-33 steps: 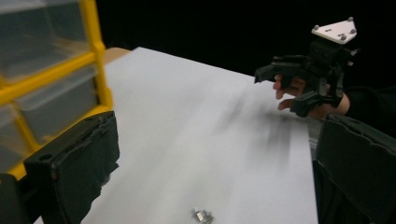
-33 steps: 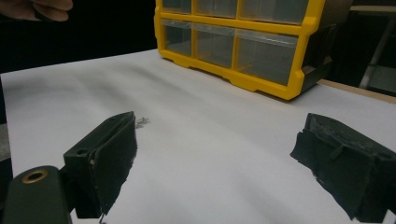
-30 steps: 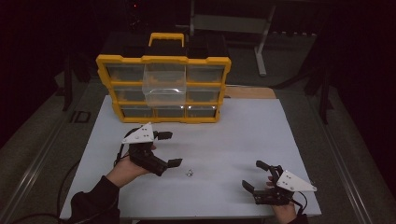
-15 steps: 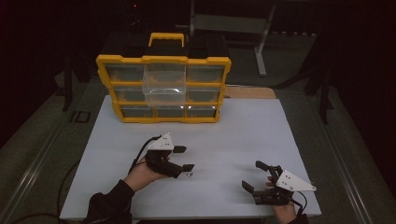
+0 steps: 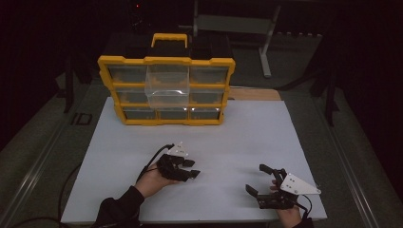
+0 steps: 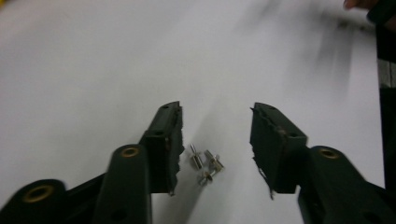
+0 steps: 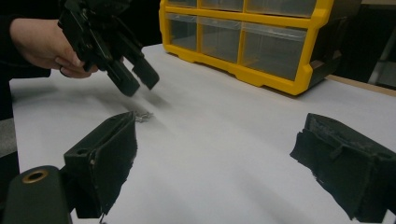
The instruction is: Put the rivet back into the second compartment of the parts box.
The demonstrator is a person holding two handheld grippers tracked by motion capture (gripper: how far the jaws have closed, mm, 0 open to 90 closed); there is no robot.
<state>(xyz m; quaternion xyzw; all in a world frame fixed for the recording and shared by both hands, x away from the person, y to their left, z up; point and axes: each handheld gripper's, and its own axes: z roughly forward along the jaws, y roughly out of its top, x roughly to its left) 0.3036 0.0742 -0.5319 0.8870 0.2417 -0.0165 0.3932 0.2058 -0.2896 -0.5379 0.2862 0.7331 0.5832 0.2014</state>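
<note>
Screws (image 6: 205,163), three small ones in a loose cluster, lay on the white table (image 5: 247,133) between the spread jaws of the left gripper (image 6: 215,135), which we held just above them. We judged a clean pick needs the jaws lowered to the sheet and centred on one screw. Farther right, the right gripper (image 5: 264,183) rested wide and empty. Beyond stood the yellow drawer organizer (image 5: 166,90), one clear drawer (image 5: 166,85) pulled out.

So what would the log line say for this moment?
left tool: open, over small metal screws | right tool: open, idle | yellow drawer organizer: middle drawer pulled out
</note>
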